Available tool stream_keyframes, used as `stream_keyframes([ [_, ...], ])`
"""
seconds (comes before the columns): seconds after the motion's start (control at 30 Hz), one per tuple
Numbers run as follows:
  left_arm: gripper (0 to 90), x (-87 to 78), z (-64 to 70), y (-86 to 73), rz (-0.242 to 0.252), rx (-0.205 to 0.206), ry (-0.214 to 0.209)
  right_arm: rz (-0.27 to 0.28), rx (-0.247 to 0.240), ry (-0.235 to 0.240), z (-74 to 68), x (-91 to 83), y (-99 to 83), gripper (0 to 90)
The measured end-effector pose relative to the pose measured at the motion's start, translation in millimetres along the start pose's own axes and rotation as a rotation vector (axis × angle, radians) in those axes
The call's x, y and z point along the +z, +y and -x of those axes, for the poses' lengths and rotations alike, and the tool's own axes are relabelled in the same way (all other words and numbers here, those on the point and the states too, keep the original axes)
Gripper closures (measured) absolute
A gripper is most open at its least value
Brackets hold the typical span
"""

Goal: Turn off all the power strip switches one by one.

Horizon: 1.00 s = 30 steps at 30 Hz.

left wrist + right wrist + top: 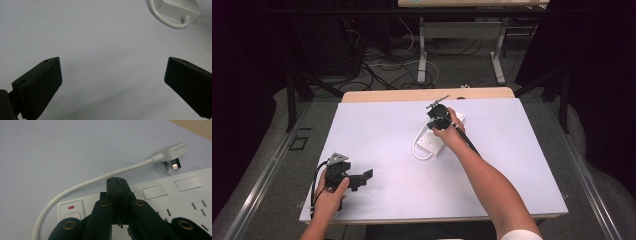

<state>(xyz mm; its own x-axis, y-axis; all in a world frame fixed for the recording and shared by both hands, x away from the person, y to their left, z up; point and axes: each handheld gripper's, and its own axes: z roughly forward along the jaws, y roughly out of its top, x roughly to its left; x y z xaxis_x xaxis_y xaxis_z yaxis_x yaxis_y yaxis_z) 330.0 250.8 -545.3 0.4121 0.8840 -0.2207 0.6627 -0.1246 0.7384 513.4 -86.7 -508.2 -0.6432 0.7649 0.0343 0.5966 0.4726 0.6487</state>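
The right gripper [117,180] sits low over the white power strip [175,200], its jaws pressed together with nothing between them, tips at the strip's far edge just this side of the white cable [100,178]. The red-marked rocker switch [71,213] lies to the left of the jaws, the blank socket shutters to their right, and the strip's own plug [172,151] rests on the mat beyond and to the right, pins showing.

What worries me from here: with the jaws closed and pushing on a light plastic body, the strip may well skate across the smooth white mat [382,130] instead of taking the press, since nothing braces it. A slip sideways could also snag the cable loop and drag the plug along.

The left gripper [112,75] is no help as it stands. Its jaws are spread wide over bare mat, and the strip is well ahead of it and off to its right.

Count: one power strip, one cable, one plug, one rocker switch, two grippers, one mat.
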Motion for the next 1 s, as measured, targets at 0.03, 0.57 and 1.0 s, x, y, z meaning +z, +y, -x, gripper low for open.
stream_keyframes([
  [0.03,1.4,0.2,0.3,-0.2,0.001,0.000,0.002,0.031,0.002,-0.001,1.1,3.5,-0.7,90.0],
  [0.57,1.4,0.3,-0.9,-1.8,-0.003,-0.007,0.008,-0.007,0.036,-0.020,11.5,11.2,1.3,90.0],
  [1.0,1.4,1.1,-0.2,-2.1,-0.009,-0.002,0.006,0.003,0.044,-0.021,13.9,17.0,-1.8,90.0],
])
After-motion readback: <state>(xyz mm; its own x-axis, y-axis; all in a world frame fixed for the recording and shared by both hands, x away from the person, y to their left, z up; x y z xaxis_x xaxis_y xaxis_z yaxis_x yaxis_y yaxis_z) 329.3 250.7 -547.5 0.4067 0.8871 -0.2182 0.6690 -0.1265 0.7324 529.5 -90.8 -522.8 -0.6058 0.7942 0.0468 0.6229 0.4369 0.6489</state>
